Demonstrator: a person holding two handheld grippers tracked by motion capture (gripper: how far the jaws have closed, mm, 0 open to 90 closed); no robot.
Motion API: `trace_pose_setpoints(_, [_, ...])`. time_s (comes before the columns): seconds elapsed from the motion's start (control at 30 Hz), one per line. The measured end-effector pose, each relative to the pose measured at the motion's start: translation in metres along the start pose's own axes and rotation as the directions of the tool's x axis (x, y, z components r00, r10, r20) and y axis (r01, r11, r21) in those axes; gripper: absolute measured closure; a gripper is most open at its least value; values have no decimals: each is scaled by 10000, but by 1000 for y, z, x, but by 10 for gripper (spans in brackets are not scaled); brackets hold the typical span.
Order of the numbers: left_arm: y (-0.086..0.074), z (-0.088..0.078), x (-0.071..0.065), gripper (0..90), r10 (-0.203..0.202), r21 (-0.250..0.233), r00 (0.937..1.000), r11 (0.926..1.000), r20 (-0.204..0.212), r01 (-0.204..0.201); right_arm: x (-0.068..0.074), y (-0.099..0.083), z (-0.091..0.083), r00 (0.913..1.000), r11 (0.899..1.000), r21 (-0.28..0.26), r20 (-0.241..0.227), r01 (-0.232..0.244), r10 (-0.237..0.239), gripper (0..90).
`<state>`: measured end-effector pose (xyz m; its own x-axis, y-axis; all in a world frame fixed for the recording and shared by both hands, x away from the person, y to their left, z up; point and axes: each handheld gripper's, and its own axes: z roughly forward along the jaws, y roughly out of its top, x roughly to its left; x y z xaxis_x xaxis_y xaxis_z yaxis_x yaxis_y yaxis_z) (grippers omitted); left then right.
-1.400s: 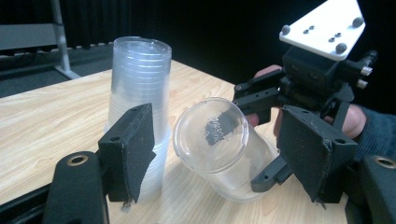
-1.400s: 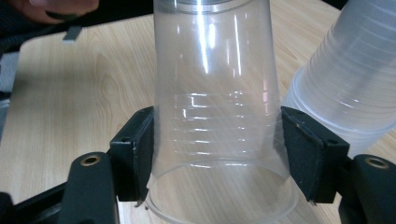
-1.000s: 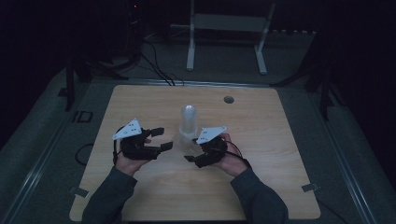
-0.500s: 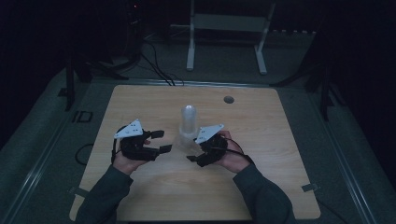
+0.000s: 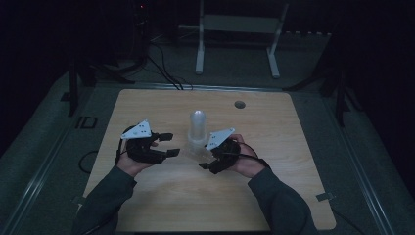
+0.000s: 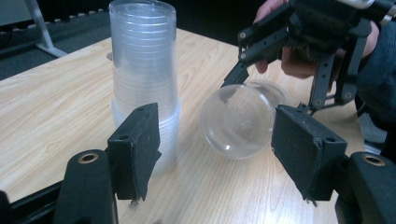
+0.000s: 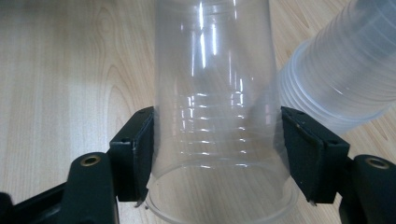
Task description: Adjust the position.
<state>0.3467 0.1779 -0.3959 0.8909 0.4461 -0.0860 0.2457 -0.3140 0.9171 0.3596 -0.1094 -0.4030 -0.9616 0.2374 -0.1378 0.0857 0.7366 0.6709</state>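
Observation:
An upside-down stack of clear plastic cups (image 5: 197, 128) stands at the table's middle, and is tall in the left gripper view (image 6: 144, 79). A single clear cup (image 7: 217, 116) lies on its side just right of the stack, with my right gripper (image 7: 217, 154) shut on it, its pads against both walls. The left gripper view looks at that cup's base (image 6: 238, 119), with the right gripper (image 6: 299, 51) behind it. My left gripper (image 6: 217, 154) is open, aimed between stack and cup, touching neither. In the high view it sits left of the stack (image 5: 172, 144).
The wooden table (image 5: 147, 105) has a dark round hole (image 5: 239, 104) at its far right. A white metal stand (image 5: 235, 29) and cables (image 5: 164, 73) lie on the floor beyond the far edge. The stack's rim (image 7: 341, 70) is close to the held cup.
Both hands have hardly moved; the right gripper keeps its hold on the single cup beside the stack.

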Motion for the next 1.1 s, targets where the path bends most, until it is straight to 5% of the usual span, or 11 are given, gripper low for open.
trace_pose_setpoints(0.5, [10, -2, -1, 326, 703, 703, 9975, 9951, -33, -699, -5, 6, -6, 9989, 9987, 284, -236, 418, -411, 317])
trace_pose_setpoints(1.1, [19, 7, -9, 327, 1533, 1814, 9877, 9709, 323, -1566, -6, 7, -4, 9966, 9957, 578, -435, 723, -699, 318])
